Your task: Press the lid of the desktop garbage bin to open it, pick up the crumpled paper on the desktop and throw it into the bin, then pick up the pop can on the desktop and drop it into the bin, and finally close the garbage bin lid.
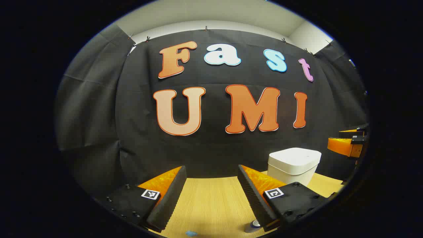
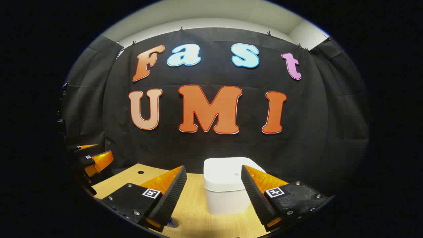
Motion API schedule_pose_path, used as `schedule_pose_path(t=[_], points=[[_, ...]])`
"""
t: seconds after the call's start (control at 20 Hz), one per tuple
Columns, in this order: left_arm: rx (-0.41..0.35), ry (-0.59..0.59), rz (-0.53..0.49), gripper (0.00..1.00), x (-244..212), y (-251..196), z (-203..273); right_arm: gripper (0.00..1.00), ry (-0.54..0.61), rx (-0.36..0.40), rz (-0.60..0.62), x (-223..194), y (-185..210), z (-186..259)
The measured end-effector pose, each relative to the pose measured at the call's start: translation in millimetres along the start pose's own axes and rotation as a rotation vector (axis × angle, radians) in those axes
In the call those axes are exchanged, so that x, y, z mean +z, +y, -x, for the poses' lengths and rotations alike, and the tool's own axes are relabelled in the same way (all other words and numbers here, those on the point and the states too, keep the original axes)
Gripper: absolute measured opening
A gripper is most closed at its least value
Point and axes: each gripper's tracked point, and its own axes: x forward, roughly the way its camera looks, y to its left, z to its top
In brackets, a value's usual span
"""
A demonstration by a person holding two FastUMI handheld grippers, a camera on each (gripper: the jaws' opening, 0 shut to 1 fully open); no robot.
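The white desktop bin [image 1: 294,165] stands on the wooden table at the right in the left gripper view, its lid down. In the right gripper view the bin [image 2: 228,188] sits straight ahead, close, between the fingers' line. My left gripper [image 1: 211,168] is open over bare table with nothing in it. My right gripper [image 2: 213,168] is open too, just short of the bin. The pop can's top [image 1: 254,224] peeks out low beside the left gripper's right finger. A small blue scrap [image 1: 191,233], too small to identify, lies at the bottom edge.
The wooden table [image 1: 211,205] ends at the black cloth wall behind the bin. The right gripper's fingers [image 1: 343,147] show at the far right, the left gripper's fingers [image 2: 100,160] at the far left. A small hole [image 2: 141,172] marks the tabletop.
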Motion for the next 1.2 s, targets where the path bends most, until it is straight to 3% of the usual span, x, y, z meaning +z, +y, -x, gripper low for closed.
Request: schedule_pose_path(t=[0.6, 1.2], points=[[0.014, 0.029, -0.018, 0.99, -8.0, -7.8, 4.3, 0.99, 0.022, 0.017, 0.013, -0.1, -7.9, -11.9], [0.061, 0.024, -0.026, 0.99, -4.6, -10.0, 12.4, 0.99, 0.057, 0.003, 0.026, 7.2, -42.2, -45.3]])
